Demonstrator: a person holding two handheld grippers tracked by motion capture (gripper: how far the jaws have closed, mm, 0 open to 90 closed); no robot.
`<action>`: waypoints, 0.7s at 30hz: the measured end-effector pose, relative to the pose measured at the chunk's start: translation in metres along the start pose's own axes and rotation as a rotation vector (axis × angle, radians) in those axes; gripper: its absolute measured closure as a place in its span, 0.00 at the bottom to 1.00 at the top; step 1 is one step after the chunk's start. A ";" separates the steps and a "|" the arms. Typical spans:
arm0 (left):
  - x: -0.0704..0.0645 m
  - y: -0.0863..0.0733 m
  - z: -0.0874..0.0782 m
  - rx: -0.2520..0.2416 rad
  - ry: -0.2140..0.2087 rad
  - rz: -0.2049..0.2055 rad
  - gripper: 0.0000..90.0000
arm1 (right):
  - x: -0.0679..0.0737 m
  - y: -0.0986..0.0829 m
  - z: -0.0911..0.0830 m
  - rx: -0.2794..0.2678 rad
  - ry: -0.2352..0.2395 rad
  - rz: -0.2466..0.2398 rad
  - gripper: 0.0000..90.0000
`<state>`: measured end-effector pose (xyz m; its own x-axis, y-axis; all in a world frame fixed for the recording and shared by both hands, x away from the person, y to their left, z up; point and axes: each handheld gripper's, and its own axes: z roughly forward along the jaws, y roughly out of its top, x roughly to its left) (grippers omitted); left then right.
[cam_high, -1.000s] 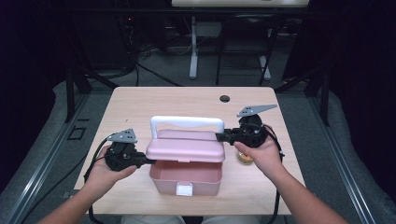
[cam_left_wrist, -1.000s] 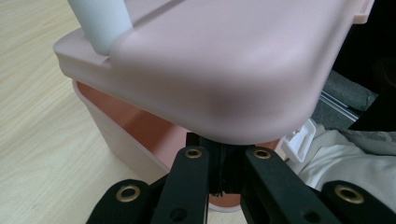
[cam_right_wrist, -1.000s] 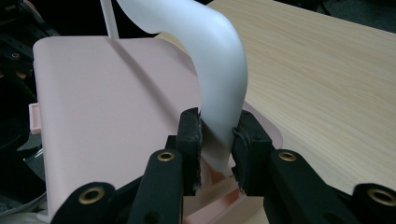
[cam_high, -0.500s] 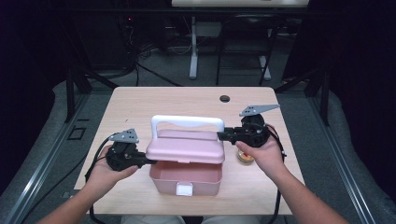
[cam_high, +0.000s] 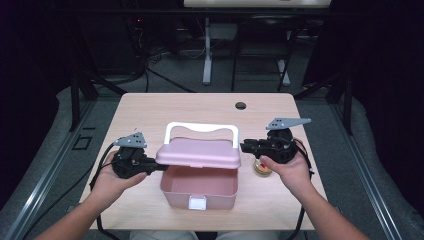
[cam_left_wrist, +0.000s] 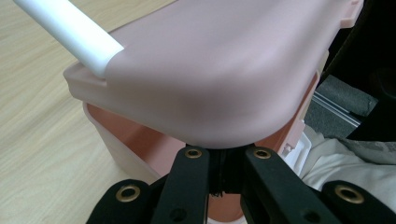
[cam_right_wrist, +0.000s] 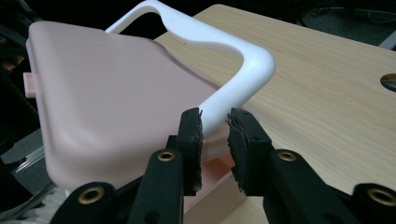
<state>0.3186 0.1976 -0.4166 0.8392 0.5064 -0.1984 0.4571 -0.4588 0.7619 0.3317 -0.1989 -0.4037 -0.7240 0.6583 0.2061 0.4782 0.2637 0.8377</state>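
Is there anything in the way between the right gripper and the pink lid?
Nothing visible. The right gripper sits just off the pink lid, jaws slightly apart near the white handle, with only open air between. The left gripper pinches the lid's other edge.

A light wooden table (cam_high: 150, 115) with a round cable hole (cam_high: 240, 105) near its far edge is set on grey floor (cam_high: 350, 145). Beyond it, dark surroundings, black frame legs (cam_high: 77, 95) and a white stand (cam_high: 206, 55) are seen.
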 end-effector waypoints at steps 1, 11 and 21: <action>0.000 0.001 0.000 -0.002 -0.001 -0.002 1.00 | 0.000 -0.002 0.000 0.000 -0.002 0.000 0.83; 0.004 0.009 -0.003 -0.010 0.001 -0.018 1.00 | -0.003 -0.021 0.002 0.003 -0.011 0.014 0.85; 0.007 0.018 -0.005 -0.011 0.004 -0.028 1.00 | 0.012 -0.039 0.010 0.016 0.006 -0.035 0.89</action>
<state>0.3316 0.1966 -0.4013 0.8248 0.5221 -0.2169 0.4768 -0.4362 0.7632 0.3096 -0.1938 -0.4389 -0.7434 0.6443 0.1796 0.4603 0.2980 0.8362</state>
